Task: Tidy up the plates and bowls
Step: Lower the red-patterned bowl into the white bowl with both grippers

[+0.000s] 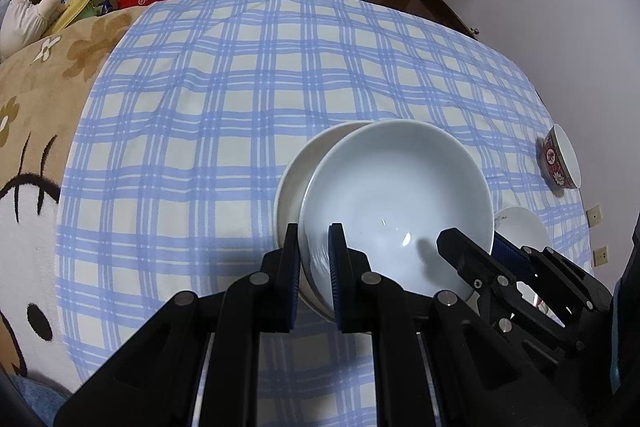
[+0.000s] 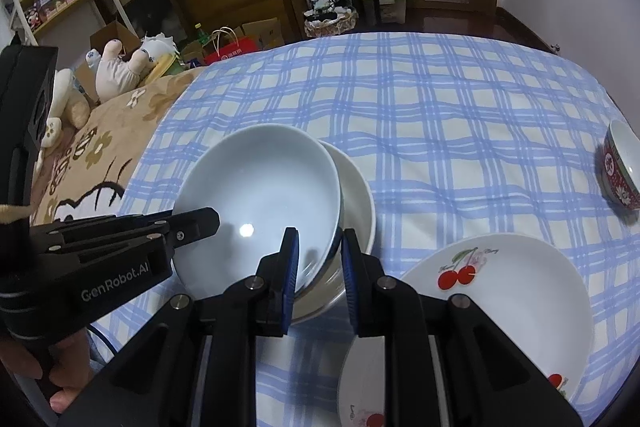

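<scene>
**Two-Gripper Hold on the Upper White Bowl: Hazards and Grip State**

Hazards. I judge the main risk to be the upper white bowl (image 1: 396, 207) slipping: it sits tilted and off-centre on the lower white bowl (image 1: 296, 179), and glazed rims offer little friction. Uneven pull between my two grippers could twist it free or drag the lower bowl across the soft checked cloth (image 1: 240, 87), which yields under load.

Left gripper (image 1: 314, 269). The jaws stand narrowly apart, straddling the upper bowl's rim at its 7 o'clock edge, one pad inside, one outside. Contact appears firm.

Right gripper (image 2: 318, 267). The jaws are slightly wider, straddling the same bowl's rim at its 5 o'clock edge; whether both pads actually press the rim, I cannot tell.

Surroundings. The cherry-print plate (image 2: 500, 291) lies just beside the stack at 4 o'clock. The red patterned bowl (image 2: 620, 167) stands well apart at 2 o'clock.
</scene>
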`<act>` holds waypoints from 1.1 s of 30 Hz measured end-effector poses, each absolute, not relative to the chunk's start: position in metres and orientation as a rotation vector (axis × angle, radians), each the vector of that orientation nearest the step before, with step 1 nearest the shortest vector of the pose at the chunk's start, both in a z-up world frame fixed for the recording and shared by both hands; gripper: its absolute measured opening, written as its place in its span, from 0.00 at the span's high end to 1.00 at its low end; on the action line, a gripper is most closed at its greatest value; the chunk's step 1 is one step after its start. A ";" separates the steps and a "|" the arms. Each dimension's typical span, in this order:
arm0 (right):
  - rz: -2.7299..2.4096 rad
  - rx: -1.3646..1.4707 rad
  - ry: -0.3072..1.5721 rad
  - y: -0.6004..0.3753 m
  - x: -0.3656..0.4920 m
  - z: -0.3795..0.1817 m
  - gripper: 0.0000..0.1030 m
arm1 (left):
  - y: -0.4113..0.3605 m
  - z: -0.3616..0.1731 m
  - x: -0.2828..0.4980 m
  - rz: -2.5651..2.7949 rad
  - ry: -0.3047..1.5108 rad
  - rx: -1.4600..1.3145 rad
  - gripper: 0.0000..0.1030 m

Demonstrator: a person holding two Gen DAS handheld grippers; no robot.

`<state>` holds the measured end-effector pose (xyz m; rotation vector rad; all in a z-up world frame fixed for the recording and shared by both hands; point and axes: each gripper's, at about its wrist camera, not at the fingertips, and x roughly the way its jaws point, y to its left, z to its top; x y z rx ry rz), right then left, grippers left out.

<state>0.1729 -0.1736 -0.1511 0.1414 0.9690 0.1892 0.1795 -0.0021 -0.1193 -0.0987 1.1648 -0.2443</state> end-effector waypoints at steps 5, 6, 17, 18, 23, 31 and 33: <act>0.187 0.138 0.970 -0.172 0.173 -0.151 0.78 | 0.000 -0.120 0.181 -0.242 1.170 -0.110 0.88; 0.188 0.134 0.970 -0.172 0.173 -0.151 0.78 | 0.001 -0.121 0.182 -0.244 1.174 -0.120 0.88; 0.184 0.126 0.986 -0.175 0.173 -0.161 0.78 | -0.004 -0.126 0.184 -0.244 1.185 -0.090 0.88; 0.184 0.129 0.987 -0.175 0.173 -0.161 0.78 | -0.004 -0.127 0.184 -0.243 1.185 -0.088 0.88; 0.196 0.176 1.002 -0.179 0.173 -0.162 0.76 | -0.003 -0.129 0.186 -0.241 1.188 -0.098 0.87; 0.193 0.155 0.999 -0.178 0.172 -0.162 0.75 | -0.003 -0.128 0.186 -0.238 1.187 -0.090 0.87; 0.190 0.158 1.005 -0.176 0.173 -0.162 0.75 | -0.002 -0.128 0.186 -0.246 1.185 -0.100 0.86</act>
